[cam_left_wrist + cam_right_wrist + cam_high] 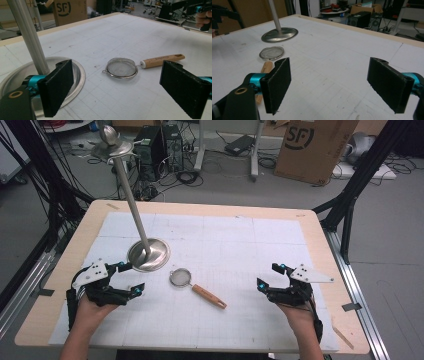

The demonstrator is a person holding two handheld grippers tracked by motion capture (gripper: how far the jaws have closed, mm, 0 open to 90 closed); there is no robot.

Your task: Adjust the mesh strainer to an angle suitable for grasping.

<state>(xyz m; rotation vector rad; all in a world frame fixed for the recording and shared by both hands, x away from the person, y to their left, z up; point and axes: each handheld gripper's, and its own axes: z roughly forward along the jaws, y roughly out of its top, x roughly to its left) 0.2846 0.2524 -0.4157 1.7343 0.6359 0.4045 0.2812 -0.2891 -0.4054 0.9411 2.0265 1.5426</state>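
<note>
A small mesh strainer (180, 277) with a wooden handle (209, 296) lies mesh-down near the table's middle front; it also shows as the strainer (122, 68) and the strainer (271, 52). Left of it stands a metal stand: a round base (148, 254) and a tall pole (131, 200) topped by a small disc (112, 147). My left gripper (130, 277) is open, low over the table just left of the strainer, beside the base (77, 72). My right gripper (270, 276) is open at the right, well apart from the strainer, nothing between its jaws.
A white gridded mat (225, 240) covers the wooden table (320, 235). Beyond the far edge sit a cardboard box (315, 147), computer cases (157, 145) and cables on the floor. Black frame legs (350, 200) stand at the right.
</note>
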